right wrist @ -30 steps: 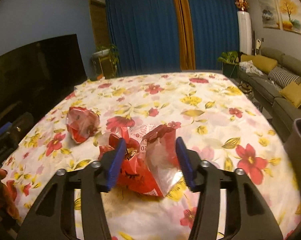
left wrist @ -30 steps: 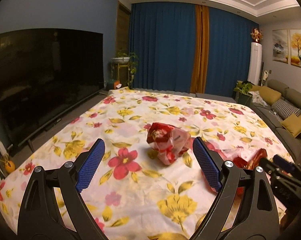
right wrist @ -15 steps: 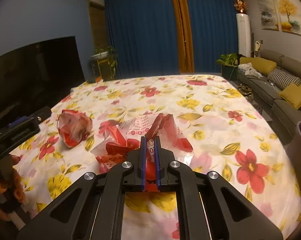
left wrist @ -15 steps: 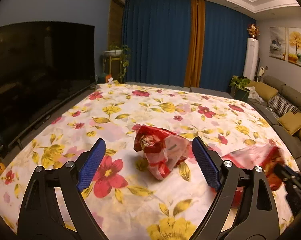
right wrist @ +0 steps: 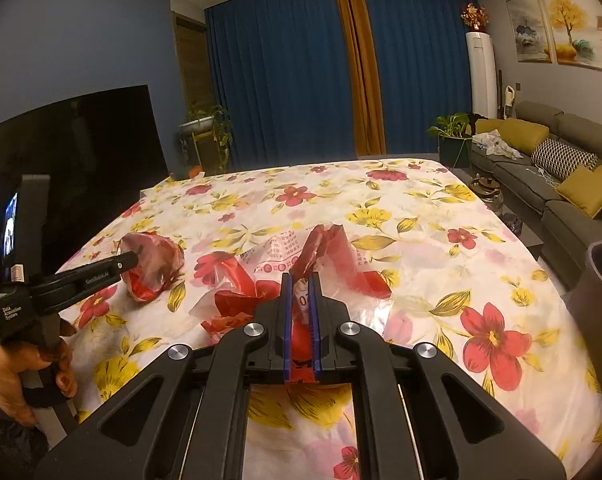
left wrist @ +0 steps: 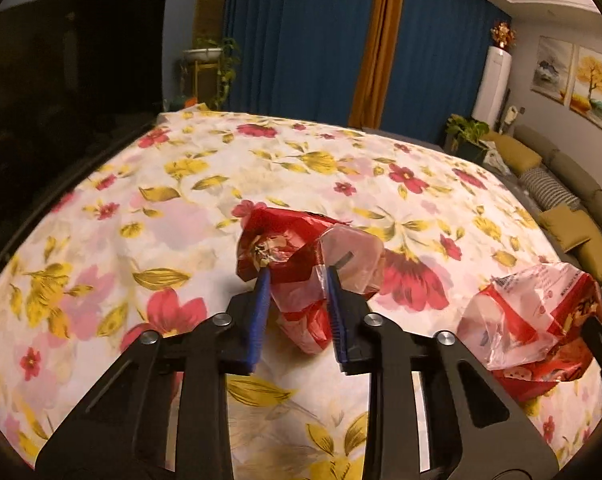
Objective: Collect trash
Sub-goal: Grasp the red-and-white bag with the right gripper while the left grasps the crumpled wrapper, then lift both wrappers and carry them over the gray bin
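A crumpled red and clear plastic wrapper (left wrist: 301,252) lies on the floral tablecloth (left wrist: 181,200). My left gripper (left wrist: 297,276) is shut on it, blue pads pressing its sides. It also shows in the right wrist view (right wrist: 153,268), with the left gripper (right wrist: 129,260) at it. My right gripper (right wrist: 299,280) is shut on a second red and clear plastic bag (right wrist: 325,260), held slightly above the cloth. That bag shows at the right of the left wrist view (left wrist: 537,320).
A dark bin's rim (right wrist: 601,280) stands at the table's right edge. A large TV (left wrist: 61,100) runs along the left. A sofa with cushions (right wrist: 561,168) is at the right. Plants (right wrist: 209,120) stand by the blue curtains.
My left gripper moved forward and closed on the crumpled wrapper. My right gripper closed on the second bag and lifted it a little.
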{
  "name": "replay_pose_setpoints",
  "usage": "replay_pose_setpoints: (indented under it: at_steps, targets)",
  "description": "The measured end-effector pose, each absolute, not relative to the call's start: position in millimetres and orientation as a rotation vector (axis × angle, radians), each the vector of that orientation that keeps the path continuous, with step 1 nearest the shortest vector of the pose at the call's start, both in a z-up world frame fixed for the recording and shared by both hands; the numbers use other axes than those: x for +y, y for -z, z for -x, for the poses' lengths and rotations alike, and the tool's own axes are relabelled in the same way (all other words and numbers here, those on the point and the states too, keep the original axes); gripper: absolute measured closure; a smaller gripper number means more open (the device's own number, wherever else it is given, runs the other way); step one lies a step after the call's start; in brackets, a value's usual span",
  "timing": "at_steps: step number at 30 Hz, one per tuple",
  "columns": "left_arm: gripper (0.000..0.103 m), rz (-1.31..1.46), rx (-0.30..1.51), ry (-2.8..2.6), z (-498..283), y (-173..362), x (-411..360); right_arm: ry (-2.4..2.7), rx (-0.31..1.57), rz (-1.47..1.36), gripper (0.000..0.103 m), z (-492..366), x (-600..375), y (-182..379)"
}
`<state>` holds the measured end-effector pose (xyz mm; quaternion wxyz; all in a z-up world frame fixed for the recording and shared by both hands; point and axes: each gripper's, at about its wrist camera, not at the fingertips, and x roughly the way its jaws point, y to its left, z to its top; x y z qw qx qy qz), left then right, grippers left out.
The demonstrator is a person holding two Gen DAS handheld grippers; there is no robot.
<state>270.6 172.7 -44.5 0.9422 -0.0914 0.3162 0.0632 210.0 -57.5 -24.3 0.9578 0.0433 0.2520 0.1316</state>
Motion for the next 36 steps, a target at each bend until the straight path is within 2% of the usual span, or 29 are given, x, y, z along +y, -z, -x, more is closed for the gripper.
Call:
replay_pose_setpoints:
  at_steps: [3, 5, 21, 36]
  targets:
    - [0.099, 0.190, 0.631, -0.120, -267, 44, 172, -0.266, 0.509, -0.091, 0.095, -209, -58, 25]
    - [0.101, 0.190, 0.629, -0.112, -265, 44, 171, -0.266, 0.505, -0.091, 0.095, -209, -58, 24]
    - [0.101, 0.080, 0.519, -0.205, -206, 11, 138, -0.284, 0.481, -0.080, 0.096, -191, -63, 14]
    - [0.101, 0.066, 0.455, -0.166, -146, -12, 84, -0.259, 0.388, -0.085, 0.096, -140, -113, -18]
